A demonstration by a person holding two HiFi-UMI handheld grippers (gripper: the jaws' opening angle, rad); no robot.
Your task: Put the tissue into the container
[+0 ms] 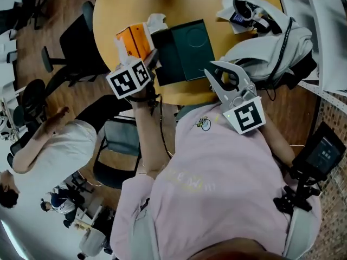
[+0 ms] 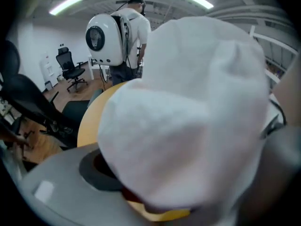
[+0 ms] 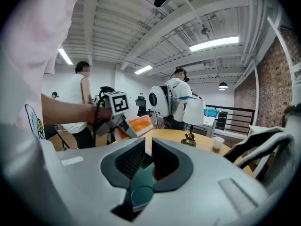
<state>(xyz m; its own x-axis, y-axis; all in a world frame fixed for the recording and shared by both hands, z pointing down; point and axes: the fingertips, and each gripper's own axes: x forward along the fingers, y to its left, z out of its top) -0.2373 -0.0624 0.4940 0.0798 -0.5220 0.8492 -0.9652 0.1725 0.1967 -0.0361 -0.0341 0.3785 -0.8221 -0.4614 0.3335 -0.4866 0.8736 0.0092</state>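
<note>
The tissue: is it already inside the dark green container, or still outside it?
Outside. The tissue sits between the jaws of the left gripper, at the orange pack beside the dark green container.

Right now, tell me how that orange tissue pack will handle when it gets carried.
The tissue pack looks soft-sided, so it will probably squash a little in the left gripper rather than slip. Being mostly paper, it is likely light for its bulk. The loose tissue poking from its top looks floppy and may catch on the container edge.
</note>
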